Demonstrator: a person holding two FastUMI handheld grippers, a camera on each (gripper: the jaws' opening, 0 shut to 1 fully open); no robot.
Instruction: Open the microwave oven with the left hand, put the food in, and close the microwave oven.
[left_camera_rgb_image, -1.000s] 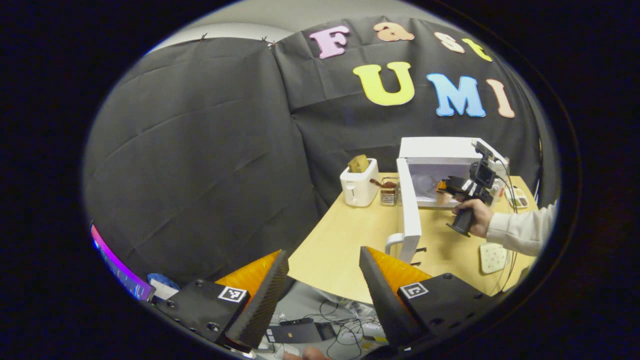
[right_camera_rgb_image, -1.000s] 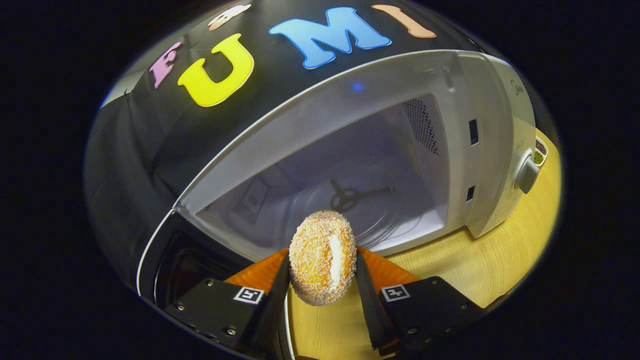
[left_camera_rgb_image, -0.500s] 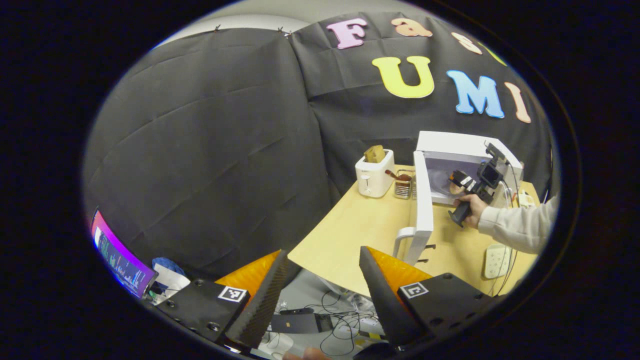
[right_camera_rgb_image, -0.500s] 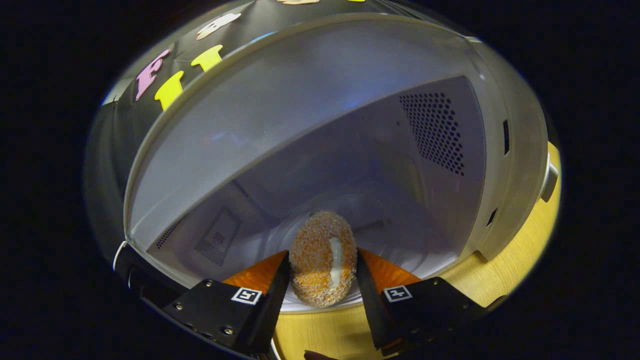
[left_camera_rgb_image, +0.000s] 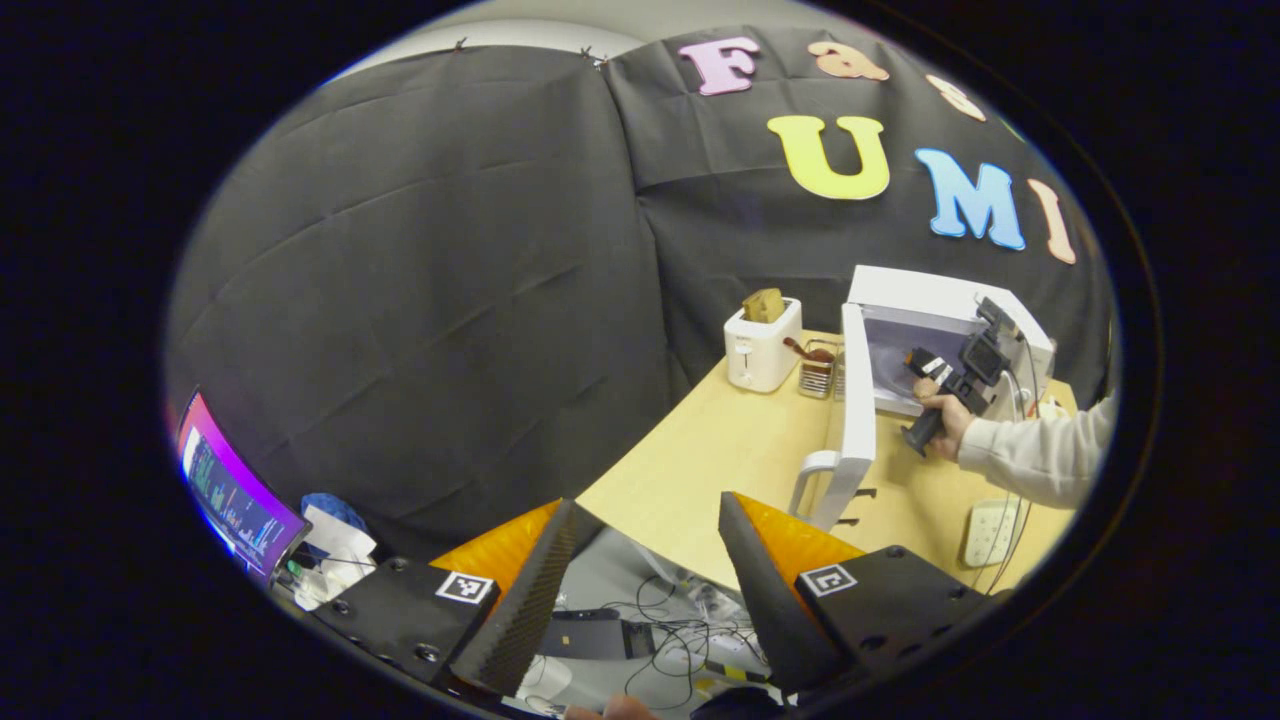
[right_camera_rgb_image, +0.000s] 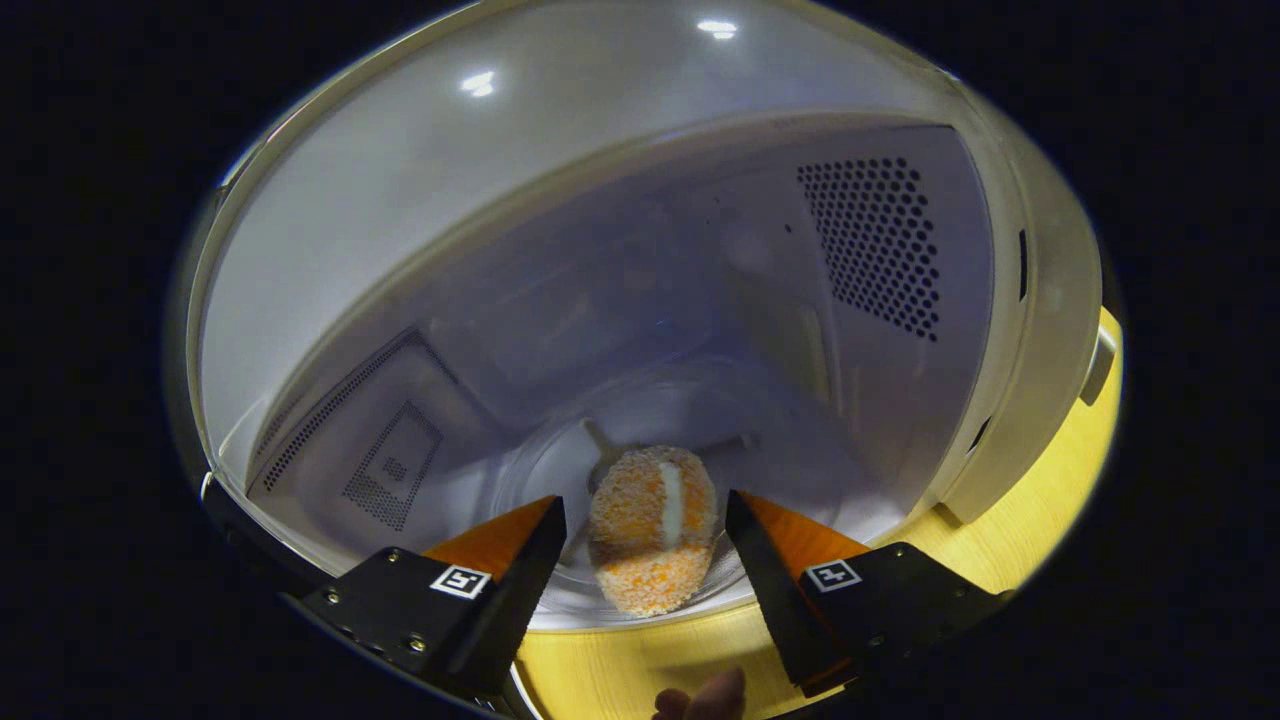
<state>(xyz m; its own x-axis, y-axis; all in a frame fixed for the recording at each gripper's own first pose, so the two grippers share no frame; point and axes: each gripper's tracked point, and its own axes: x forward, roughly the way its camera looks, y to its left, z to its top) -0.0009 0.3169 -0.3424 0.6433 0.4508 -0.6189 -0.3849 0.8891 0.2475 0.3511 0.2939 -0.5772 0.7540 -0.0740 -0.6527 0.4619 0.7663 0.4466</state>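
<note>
**A:** What step is this?

**B:** The food is going in. The microwave (right_camera_rgb_image: 620, 250) is open. The bun (right_camera_rgb_image: 652, 528) sits inside on the round glass plate (right_camera_rgb_image: 800, 450), near the front edge. The right gripper (right_camera_rgb_image: 645, 560) has its fingers spread apart. There is a gap on each side of the bun, so I think it is let go.

**A:** And the left gripper (left_camera_rgb_image: 645, 590)?

**B:** It hangs off the table's (left_camera_rgb_image: 720, 460) near corner, fingers apart, holding nothing. The door (left_camera_rgb_image: 857, 400) stands wide open, with its handle (left_camera_rgb_image: 812, 480) sticking out.

**A:** What comes next?

**B:** I think the right one must back straight out without bumping the bun. Then the left one pushes the door shut.

**A:** What is the bun like?

**B:** Round, crumbly and orange with a white stripe. The walls are smooth, with little holes.
</note>
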